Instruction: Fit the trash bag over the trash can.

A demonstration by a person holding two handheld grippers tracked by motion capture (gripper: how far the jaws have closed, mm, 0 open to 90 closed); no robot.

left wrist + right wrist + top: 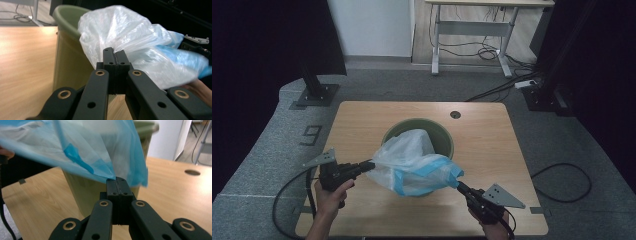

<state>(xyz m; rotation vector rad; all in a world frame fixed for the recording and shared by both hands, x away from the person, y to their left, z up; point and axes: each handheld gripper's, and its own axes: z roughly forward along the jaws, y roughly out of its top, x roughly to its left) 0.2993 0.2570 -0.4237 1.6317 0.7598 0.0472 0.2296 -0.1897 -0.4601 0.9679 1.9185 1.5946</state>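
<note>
Now | left tool [114, 53], right tool [117, 181]: clamped on bag [414, 162] | high view: bin [444, 137] rim

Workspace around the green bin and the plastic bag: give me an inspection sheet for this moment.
Surface: wooden table, round cable hole at its far edge.
Job's things: green bin mid-table; translucent bag with blue edging stretched over its near rim.
Clutter: nothing seen.
Grippers: left gripper and right gripper each shut on a bag edge.
Cables: black cable trails from left gripper; floor cable at right.
Surroundings: grey carpet, white desk frame behind.
</note>
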